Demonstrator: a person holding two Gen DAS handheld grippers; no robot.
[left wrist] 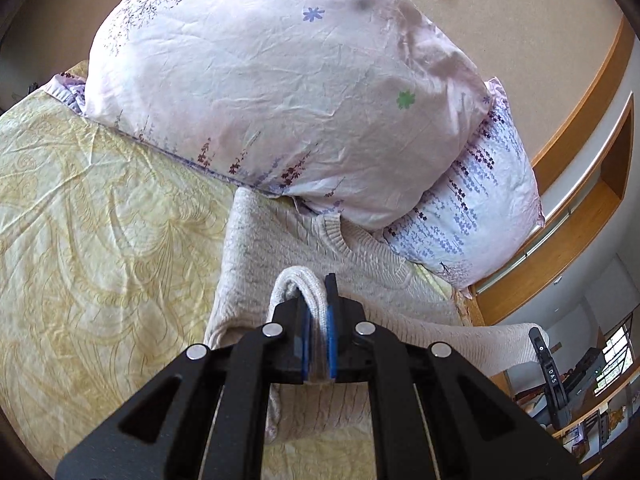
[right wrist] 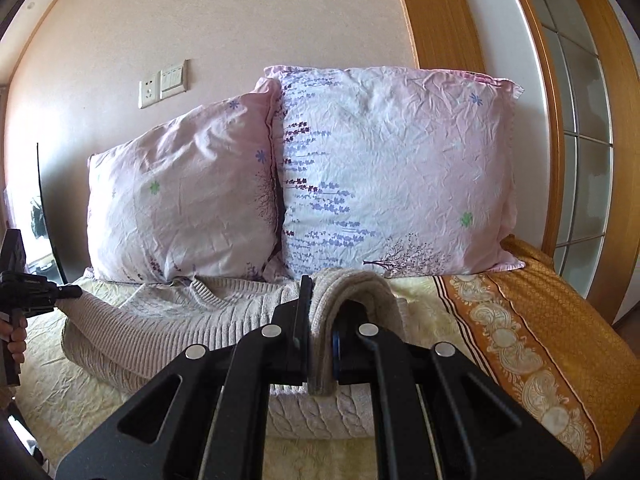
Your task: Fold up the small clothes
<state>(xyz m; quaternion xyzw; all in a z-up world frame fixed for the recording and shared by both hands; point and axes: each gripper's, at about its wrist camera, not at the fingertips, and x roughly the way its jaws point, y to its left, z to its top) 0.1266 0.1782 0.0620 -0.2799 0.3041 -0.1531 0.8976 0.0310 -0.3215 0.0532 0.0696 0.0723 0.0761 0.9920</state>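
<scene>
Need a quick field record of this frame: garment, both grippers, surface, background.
garment: beige cable-knit sweater, lying across the bed, partly lifted at both gripped ends
left gripper: shut on a bunched fold of the sweater
right gripper: shut on a bunched fold of the sweater
surface: pale yellow patterned bedsheet
bed edge: orange patterned blanket, to the right of the sweater
behind sweater: two pink floral pillows leaning on the wall, touching each other
wall: white socket and switch plate

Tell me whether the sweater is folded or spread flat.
Partly folded: the sweater lies doubled on the bed, and each claw, left and right, pinches a fold of it.
</scene>
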